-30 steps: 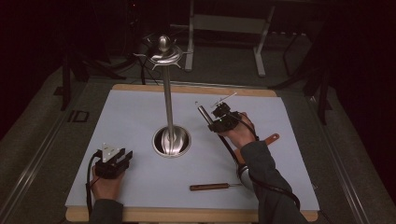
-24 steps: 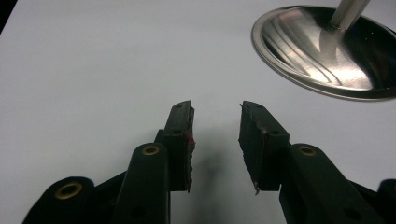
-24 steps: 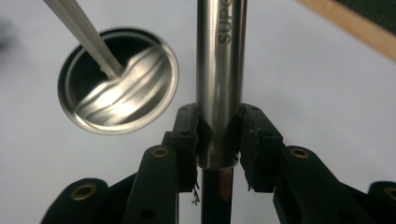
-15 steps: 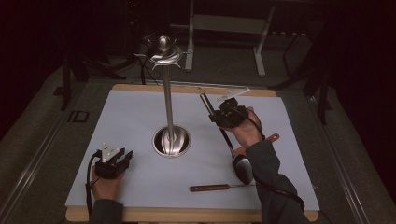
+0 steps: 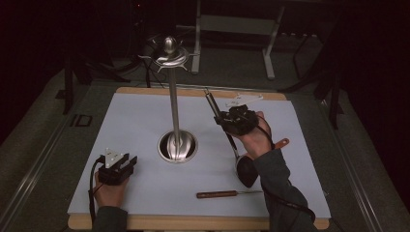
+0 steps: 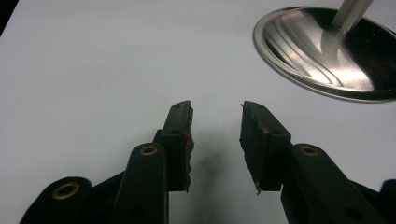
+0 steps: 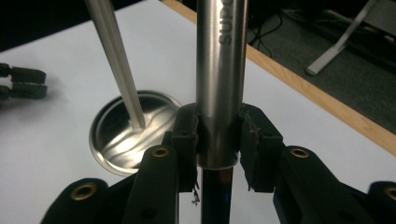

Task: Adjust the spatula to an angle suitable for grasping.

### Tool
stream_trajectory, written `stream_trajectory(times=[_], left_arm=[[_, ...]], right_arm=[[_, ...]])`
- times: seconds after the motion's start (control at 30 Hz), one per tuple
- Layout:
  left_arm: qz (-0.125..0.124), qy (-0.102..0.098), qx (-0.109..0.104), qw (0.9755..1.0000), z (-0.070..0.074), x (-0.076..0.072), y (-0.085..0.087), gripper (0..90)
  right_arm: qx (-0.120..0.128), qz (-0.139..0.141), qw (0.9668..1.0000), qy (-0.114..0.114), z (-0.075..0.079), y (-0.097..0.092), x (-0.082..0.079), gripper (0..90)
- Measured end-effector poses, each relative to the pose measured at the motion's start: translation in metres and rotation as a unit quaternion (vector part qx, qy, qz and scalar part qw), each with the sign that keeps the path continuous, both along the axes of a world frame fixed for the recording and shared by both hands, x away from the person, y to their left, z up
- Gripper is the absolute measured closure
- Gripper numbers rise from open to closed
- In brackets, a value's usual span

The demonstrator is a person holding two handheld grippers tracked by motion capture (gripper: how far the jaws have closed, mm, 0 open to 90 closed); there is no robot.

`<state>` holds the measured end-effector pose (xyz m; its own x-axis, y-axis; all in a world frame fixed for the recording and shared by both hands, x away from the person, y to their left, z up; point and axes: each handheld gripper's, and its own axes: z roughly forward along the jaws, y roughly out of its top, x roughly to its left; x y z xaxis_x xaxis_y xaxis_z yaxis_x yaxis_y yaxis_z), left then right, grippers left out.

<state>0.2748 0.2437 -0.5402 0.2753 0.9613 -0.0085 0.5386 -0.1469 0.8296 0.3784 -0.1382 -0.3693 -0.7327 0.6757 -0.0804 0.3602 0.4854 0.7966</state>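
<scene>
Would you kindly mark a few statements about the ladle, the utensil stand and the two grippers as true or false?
1. The right gripper is shut on the ladle by its metal handle. True.
2. The left gripper holds a spoon. False: its fingers are open with nothing between them.
3. The utensil stand stands upright on a round metal base. True.
4. The ladle already hangs from the stand's top hooks. False: it is in the right gripper, beside the stand.
5. A wooden-handled utensil lies on the white mat. True.
</scene>
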Motion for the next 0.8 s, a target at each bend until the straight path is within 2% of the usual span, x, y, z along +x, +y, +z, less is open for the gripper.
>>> stream_trajectory(times=[0.27,0.6,0.8], left_arm=[[0.0,-0.001,0.0,1.0,0.0,0.0,0.0,63.6],[0.003,0.001,-0.004,1.0,0.0,0.0,0.001,63.3],[0.001,-0.006,-0.004,1.0,0.0,-0.001,0.001,63.0]], right_arm=[[0.019,0.008,0.9996,-0.021,0.004,0.0,-0.008,69.5],[0.032,0.014,0.9989,-0.031,0.006,-0.003,-0.012,69.5],[0.044,0.011,0.9983,-0.035,0.006,-0.006,-0.012,69.5]])
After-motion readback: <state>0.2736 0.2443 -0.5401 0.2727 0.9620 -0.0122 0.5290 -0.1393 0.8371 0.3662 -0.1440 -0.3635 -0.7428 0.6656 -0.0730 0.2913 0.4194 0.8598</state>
